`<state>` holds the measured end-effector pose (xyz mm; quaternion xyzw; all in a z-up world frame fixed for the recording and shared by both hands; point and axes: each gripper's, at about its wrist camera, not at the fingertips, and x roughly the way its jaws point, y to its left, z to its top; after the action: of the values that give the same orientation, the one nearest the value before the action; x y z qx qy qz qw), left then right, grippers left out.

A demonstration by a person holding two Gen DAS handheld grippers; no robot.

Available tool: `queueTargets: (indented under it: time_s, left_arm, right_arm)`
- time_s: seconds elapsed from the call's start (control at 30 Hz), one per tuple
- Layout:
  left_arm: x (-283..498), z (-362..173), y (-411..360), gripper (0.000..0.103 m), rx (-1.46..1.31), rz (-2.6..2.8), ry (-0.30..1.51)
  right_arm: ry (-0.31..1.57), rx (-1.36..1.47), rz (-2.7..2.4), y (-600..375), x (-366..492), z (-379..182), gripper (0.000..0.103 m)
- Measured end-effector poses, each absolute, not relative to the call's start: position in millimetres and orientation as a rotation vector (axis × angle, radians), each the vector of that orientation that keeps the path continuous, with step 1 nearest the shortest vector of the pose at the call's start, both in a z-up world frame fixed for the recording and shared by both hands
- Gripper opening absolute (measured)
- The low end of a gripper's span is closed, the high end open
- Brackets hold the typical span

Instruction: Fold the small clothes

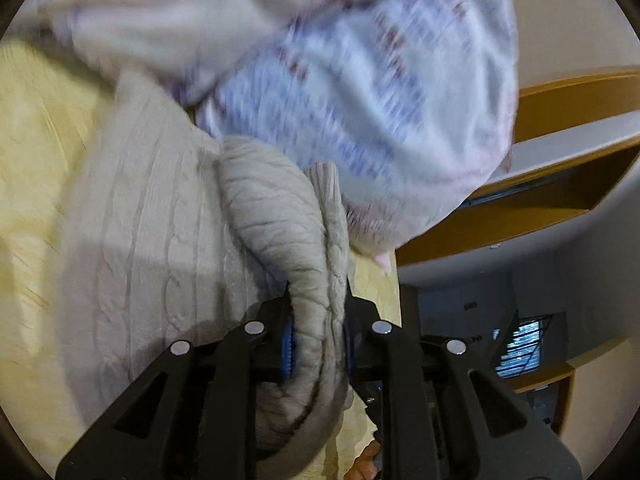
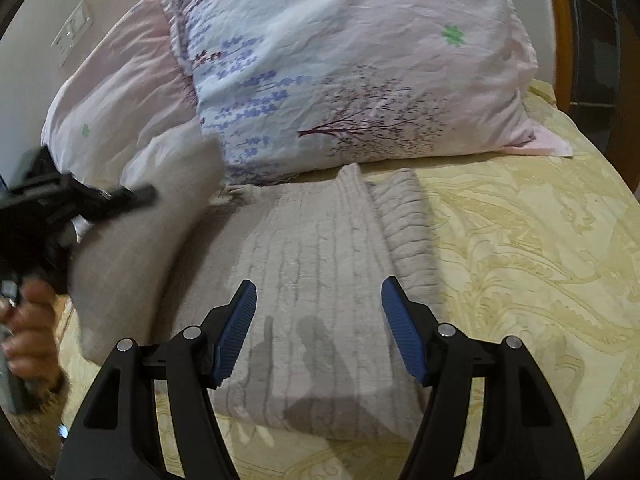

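On the bed: grey cable-knit sweater point(image 2: 320, 280) lies on yellow patterned bedspread point(image 2: 520, 260).
Left hand-held gripper point(image 1: 318, 340): clamped on a sweater fold.
Right hand-held gripper point(image 2: 318, 328): fingers apart above sweater.

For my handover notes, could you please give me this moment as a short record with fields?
surface: bed with yellow patterned bedspread
garment: beige knit sweater, partly folded, lying flat on the bedspread
left gripper: shut on a bunched part of the sweater, lifted at its left side
right gripper: open, above the sweater, nothing between its pads
behind the sweater: floral pillow, with a pink pillow to its left
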<state>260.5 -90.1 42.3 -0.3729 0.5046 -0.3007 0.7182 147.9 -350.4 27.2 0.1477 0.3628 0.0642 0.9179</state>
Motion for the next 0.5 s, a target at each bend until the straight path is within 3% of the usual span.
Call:
queueTargets:
  time_s: [0.2, 0.37, 0.43, 0.5]
  left_arm:
    - [255, 31, -109, 0.027, -0.878, -0.812, 1.190]
    - [234, 68, -78, 0.064, -0.664, -0.775, 1.054]
    - [227, 80, -59, 0.073, -0.531, -0.670, 0.998]
    - [224, 84, -47, 0.075, -0.417, -0.571, 0.959]
  right_arm:
    - [0.740, 0.356, 0.146, -364, 146, 31, 0.067]
    - [0.728, 0.446, 0.216, -374, 150, 40, 0.067]
    - [0.743, 0.495, 0.270, -374, 157, 41, 0.067]
    - [0.776, 0.543, 0.320, -372, 168, 40, 0.067]
